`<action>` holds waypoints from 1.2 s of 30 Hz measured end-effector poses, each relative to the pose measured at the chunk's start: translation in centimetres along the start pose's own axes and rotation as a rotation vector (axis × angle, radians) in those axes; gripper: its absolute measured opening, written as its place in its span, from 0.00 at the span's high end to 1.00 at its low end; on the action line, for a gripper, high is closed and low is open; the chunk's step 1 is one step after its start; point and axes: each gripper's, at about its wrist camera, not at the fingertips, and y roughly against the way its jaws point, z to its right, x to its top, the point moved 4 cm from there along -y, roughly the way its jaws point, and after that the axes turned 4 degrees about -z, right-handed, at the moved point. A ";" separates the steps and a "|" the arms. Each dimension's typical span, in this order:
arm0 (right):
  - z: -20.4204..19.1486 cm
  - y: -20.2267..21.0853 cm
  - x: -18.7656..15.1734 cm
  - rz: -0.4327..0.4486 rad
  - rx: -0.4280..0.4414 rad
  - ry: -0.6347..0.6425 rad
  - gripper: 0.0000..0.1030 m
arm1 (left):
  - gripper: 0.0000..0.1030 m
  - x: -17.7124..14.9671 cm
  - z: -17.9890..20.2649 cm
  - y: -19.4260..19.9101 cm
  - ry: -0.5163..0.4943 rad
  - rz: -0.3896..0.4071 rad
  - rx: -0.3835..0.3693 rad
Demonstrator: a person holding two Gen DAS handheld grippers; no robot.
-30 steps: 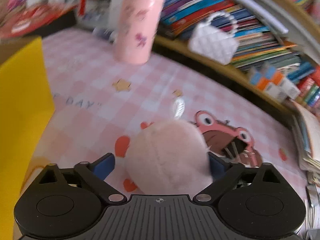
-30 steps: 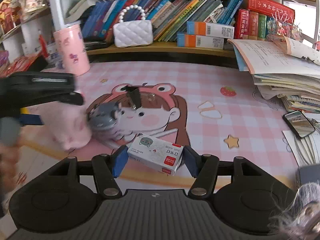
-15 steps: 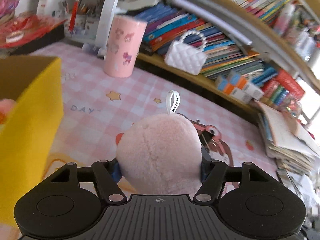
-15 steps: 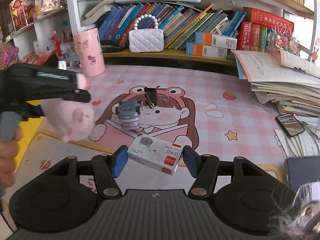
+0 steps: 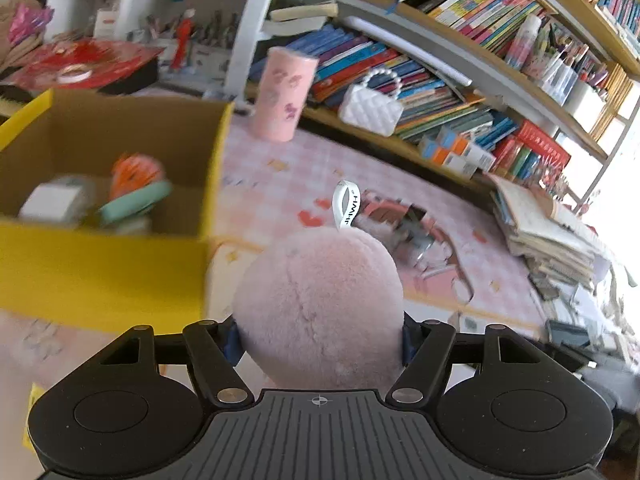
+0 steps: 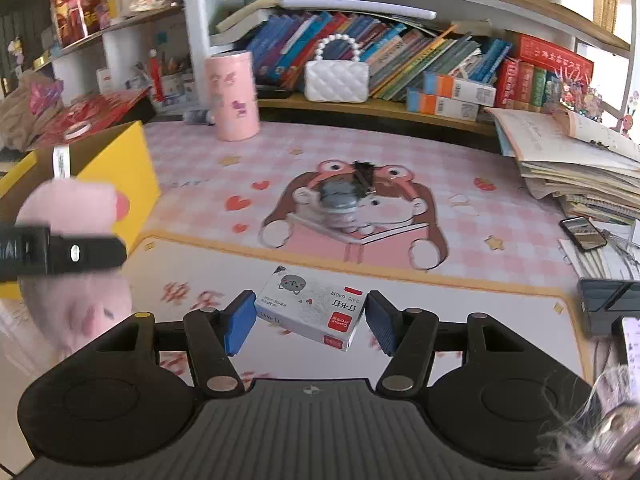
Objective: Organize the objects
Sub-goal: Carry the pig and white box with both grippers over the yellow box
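Pink plush toy [image 5: 320,304] clamped between blue pads of left gripper [image 5: 320,340], raised off the desk mat [image 6: 400,152] just beside the yellow box [image 5: 100,276] at the mat's left edge; white loop tag [image 5: 346,206] upright on top. Box open, with an orange item [image 5: 136,170] and a teal ring [image 5: 136,202] inside. Small staple box [image 6: 310,314] gripped crosswise in right gripper [image 6: 311,320], lifted above the mat's near edge. Grey toy [image 6: 338,200] and black binder clip [image 6: 366,176] near mat centre. Pink cup [image 6: 232,96] upright at far edge.
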 end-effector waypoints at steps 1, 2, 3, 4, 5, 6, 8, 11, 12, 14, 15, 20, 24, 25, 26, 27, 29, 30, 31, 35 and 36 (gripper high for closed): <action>-0.7 0.2 -0.2 -0.003 0.004 0.004 0.44 | 0.34 -0.3 -0.7 0.4 0.009 -0.004 0.006; -1.3 0.4 -0.4 -0.005 0.009 0.009 0.44 | 0.34 -0.5 -1.3 0.9 0.017 -0.003 0.010; -2.1 0.6 -0.5 -0.006 0.014 0.017 0.44 | 0.34 -0.7 -2.0 1.5 0.027 0.002 0.014; -2.9 0.9 -0.7 -0.004 0.019 0.028 0.44 | 0.34 -0.9 -2.6 2.1 0.032 0.008 0.017; -3.7 1.2 -0.9 -0.001 0.025 0.039 0.44 | 0.33 -1.1 -3.1 2.6 0.036 0.012 0.020; -4.6 1.5 -1.1 0.000 0.031 0.049 0.44 | 0.33 -1.5 -3.7 3.2 0.041 0.014 0.022; -6.1 2.1 -1.5 -0.001 0.043 0.067 0.44 | 0.33 -2.2 -4.9 4.3 0.051 0.014 0.028; -8.5 2.8 -2.3 -0.009 0.065 0.092 0.44 | 0.33 -3.2 -6.6 5.8 0.069 0.008 0.040; -9.4 3.0 -2.6 -0.012 0.073 0.099 0.44 | 0.33 -3.5 -7.3 6.3 0.079 0.008 0.046; -10.8 3.5 -3.1 -0.013 0.086 0.113 0.44 | 0.33 -4.1 -8.6 7.3 0.099 0.011 0.055; -11.7 3.8 -3.4 -0.012 0.092 0.123 0.44 | 0.33 -4.4 -9.2 7.8 0.108 0.013 0.060; -15.1 5.0 -4.5 -0.004 0.123 0.156 0.44 | 0.33 -5.7 -12.5 10.3 0.140 0.033 0.115; -17.5 5.7 -5.3 -0.005 0.141 0.170 0.44 | 0.33 -6.2 -14.4 11.7 0.159 0.043 0.130; -17.9 5.8 -5.4 -0.004 0.144 0.172 0.44 | 0.33 -6.3 -14.8 12.0 0.160 0.044 0.131; -18.3 6.0 -5.5 -0.002 0.146 0.173 0.44 | 0.33 -6.3 -15.1 12.3 0.160 0.046 0.131; -18.8 6.1 -5.6 0.000 0.147 0.173 0.44 | 0.33 -6.3 -15.4 12.6 0.159 0.050 0.131; -19.6 6.3 -5.7 0.004 0.151 0.173 0.44 | 0.33 -6.3 -15.9 13.0 0.154 0.057 0.130; -20.0 6.4 -5.8 0.006 0.152 0.173 0.44 | 0.33 -6.2 -16.2 13.2 0.152 0.061 0.130; -20.4 6.5 -5.9 0.007 0.154 0.173 0.44 | 0.33 -6.2 -16.4 13.4 0.150 0.063 0.130; -21.7 6.6 -6.0 0.009 0.161 0.173 0.44 | 0.33 -6.1 -17.5 13.9 0.146 0.069 0.129; -22.0 6.6 -6.0 0.010 0.163 0.174 0.44 | 0.33 -6.1 -17.8 14.0 0.146 0.069 0.129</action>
